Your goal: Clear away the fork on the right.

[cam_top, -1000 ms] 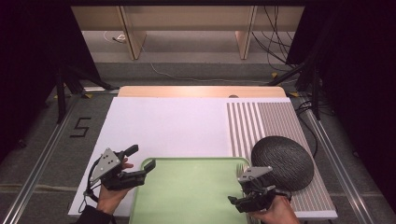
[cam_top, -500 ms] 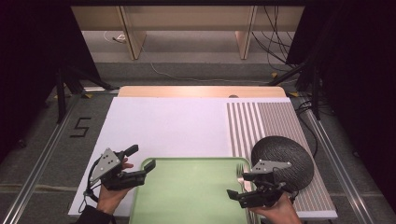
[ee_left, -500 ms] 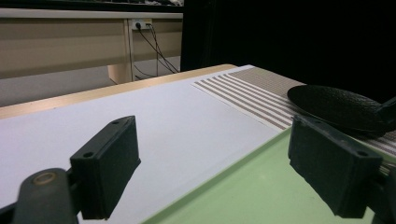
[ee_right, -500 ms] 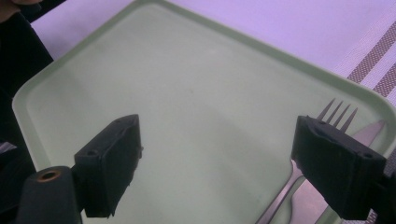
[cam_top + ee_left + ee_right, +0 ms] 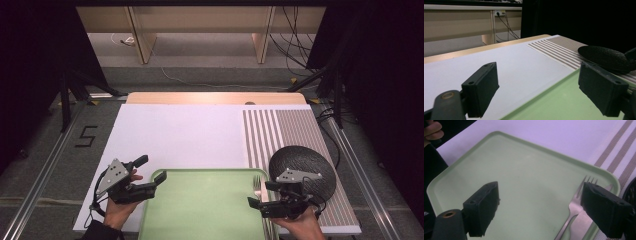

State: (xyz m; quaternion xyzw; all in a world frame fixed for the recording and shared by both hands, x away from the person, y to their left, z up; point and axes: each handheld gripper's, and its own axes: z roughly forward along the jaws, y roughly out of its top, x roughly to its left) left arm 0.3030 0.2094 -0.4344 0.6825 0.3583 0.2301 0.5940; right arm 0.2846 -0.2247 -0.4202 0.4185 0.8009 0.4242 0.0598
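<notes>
Right tool (image 5: 261,195): jaws wide apart, just been opening, nothing between them; it hangs over the right part of the tray.
Left tool (image 5: 148,173): jaws wide apart, holds nothing, at the tray's left edge.
Fork (image 5: 576,205): lies on the green tray (image 5: 200,205), near its right rim, beside a knife (image 5: 584,220).
Black bowl (image 5: 305,162): upside down on the striped mat (image 5: 290,130), right of the tray.

Metal fork (image 5: 577,202) lies flat on the green tray (image 5: 499,157), along its right edge, tines (image 5: 257,180) toward the table's far side. Second metal piece (image 5: 584,220) just right of it, kind unclear. Tray sits at the table's near edge.
</notes>
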